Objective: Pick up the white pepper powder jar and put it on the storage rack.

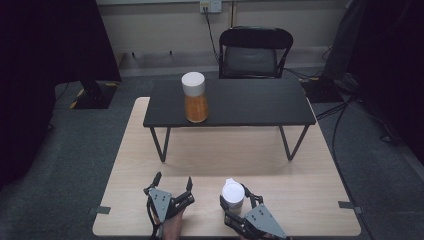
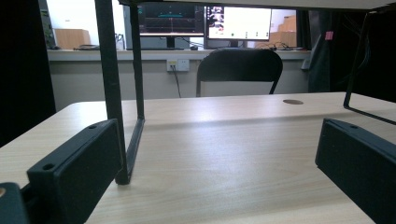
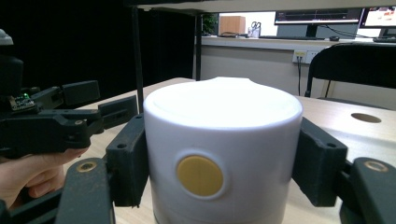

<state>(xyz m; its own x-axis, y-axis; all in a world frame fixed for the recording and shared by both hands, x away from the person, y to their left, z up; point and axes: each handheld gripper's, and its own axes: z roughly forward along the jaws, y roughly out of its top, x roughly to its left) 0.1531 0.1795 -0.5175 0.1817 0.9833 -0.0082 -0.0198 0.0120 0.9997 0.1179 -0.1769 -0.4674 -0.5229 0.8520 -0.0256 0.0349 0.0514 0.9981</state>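
The person's forearms are cut off at the bottom edge of the high view, and the lower part of the white jar (image 1: 233, 196) is hidden behind the right claw (image 1: 235, 197) there. In the right gripper view the jar's base runs out of frame, and its contents cannot be made out.

A low black shelf (image 1: 235, 102) on thin legs stands on the far half of the table (image 1: 300, 190), with a second jar (image 1: 194, 97), white-lidded and filled with something orange, near its left front edge. A black chair (image 1: 255, 52) stands behind the table. One shelf leg (image 2: 114, 93) rises close in front of the left claw (image 1: 174, 182).

The white jar stands at the near edge of the table, right of centre. It has a smooth white lid with a small lip at the far rim and a round yellow button (image 3: 200, 175) on its side. The right claw is closed on it, pads pressed to both sides. The left claw rests just beside it to the left, jaws spread wide with nothing between them.
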